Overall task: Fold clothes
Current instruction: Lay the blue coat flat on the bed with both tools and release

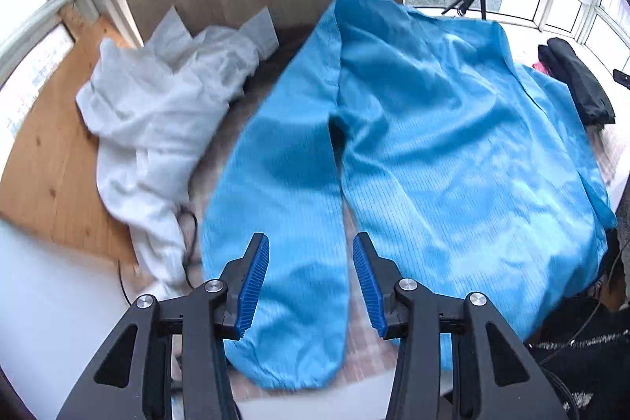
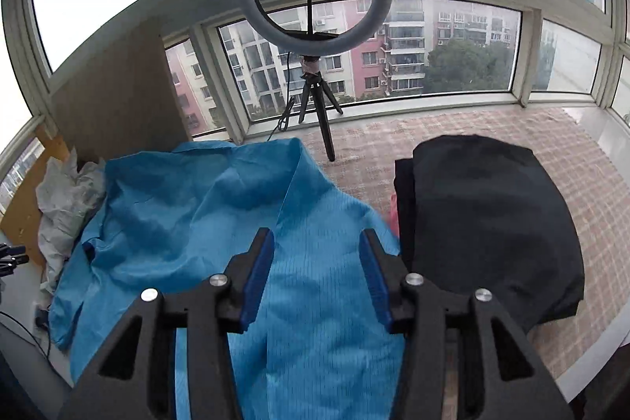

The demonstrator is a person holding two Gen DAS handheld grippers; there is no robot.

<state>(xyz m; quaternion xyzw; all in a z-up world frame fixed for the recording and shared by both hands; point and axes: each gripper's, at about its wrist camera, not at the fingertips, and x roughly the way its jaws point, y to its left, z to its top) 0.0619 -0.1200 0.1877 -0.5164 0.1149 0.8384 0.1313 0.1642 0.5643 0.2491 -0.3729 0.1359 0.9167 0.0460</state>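
While a black garment (image 2: 492, 223) right of the blue jacket (image 1: 433, 144) seems folded, both grippers (image 1: 311, 286) (image 2: 317, 282) hover with fingers apart, empty; the jacket and the white garment (image 1: 157, 113) remain unfolded.

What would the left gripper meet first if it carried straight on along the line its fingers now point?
Most likely the blue garment's sleeve, which lies spread directly between and beyond the open left gripper. Nothing else shows in that line, though the gap above the cloth is hard to judge.
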